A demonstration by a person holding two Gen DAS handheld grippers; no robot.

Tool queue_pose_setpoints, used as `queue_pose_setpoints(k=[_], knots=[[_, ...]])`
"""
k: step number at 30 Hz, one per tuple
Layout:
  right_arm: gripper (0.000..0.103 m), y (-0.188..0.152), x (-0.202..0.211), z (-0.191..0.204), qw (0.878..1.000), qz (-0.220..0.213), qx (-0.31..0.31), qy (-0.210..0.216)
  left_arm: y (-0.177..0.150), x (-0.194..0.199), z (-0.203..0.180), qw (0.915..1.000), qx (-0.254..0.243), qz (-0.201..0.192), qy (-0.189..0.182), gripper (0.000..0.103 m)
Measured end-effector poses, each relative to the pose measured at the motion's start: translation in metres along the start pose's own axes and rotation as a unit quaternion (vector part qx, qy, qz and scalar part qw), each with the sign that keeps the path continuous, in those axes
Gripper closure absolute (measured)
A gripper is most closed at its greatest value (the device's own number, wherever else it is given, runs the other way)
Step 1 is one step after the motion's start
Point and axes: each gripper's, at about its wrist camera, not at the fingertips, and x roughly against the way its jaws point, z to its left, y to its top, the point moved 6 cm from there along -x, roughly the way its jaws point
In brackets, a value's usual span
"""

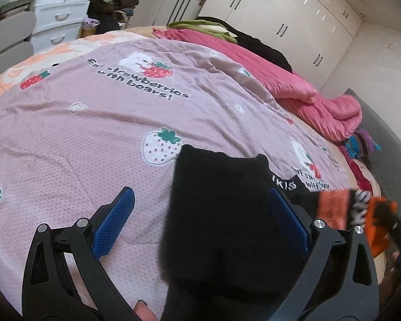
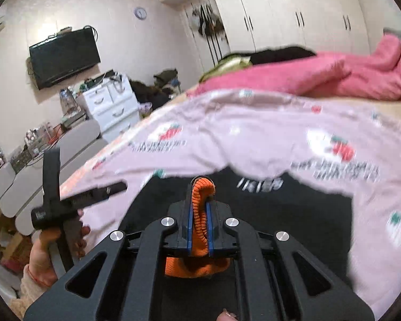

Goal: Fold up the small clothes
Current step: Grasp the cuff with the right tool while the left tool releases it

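"Eat strawberries with bears!" printed on pink bedspread [image 1: 93, 123], white letters "IKIS" on black garment [image 1: 216, 214]

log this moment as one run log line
left gripper: open over black garment | right gripper: shut on orange knit item | surface: strawberry blanket

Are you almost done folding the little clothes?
Not yet. The black garment already lies flat on the pink strawberry blanket, looking folded, though that's hard to confirm. The right gripper is shut on an orange knitted piece, lifted above it and unfolded. The left gripper is open, holding nothing. So the orange piece is left to fold.
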Motion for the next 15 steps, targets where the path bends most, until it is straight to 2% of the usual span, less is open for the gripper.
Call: queue_pose_setpoints(k=[3,6,15], knots=[[0.096,0.005,0.003,-0.020,1.000,-0.013,0.002,-0.028,0.003,0.000,0.002,1.0000,0.000,-0.004,0.004,0.009],[0.096,-0.001,0.002,-0.044,0.999,-0.014,-0.022,-0.041,0.004,-0.002,-0.001,0.9999,-0.010,-0.005,0.010,0.009],[0.096,-0.037,-0.008,-0.092,0.995,0.012,-0.066,-0.076,-0.013,-0.017,-0.040,0.9959,-0.088,0.007,0.017,0.010]])
